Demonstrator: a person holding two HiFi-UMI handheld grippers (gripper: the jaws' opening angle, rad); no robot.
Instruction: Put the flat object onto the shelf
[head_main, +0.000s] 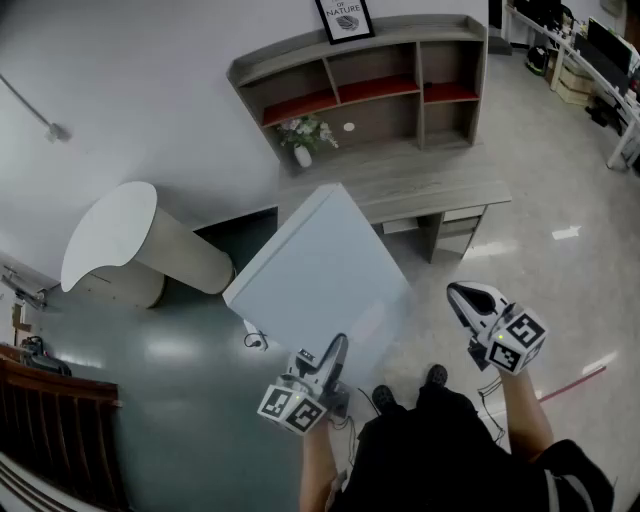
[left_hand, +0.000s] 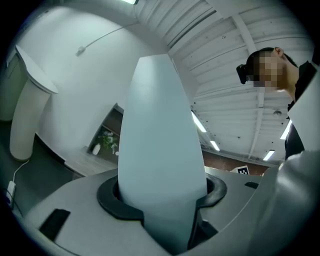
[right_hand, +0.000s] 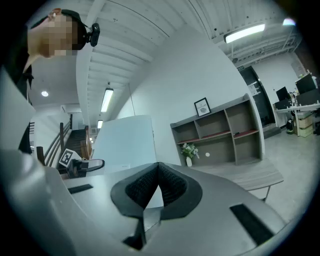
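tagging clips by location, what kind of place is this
Likely an office or lab: a wooden desk with a shelf unit, computer workstations at the far right, ceiling strip lights.

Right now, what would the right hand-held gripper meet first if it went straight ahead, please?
Probably the right edge of the flat white panel, held by the left hand-held gripper; depth is unclear.

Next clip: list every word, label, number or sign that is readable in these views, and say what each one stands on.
"OF NATURE": on the framed picture standing on top of the shelf, in the head view; anything printed above those words is cut off by the picture's edge.
The same framed picture in the right gripper view: too small to read.
No other readable words or numbers show in any view.
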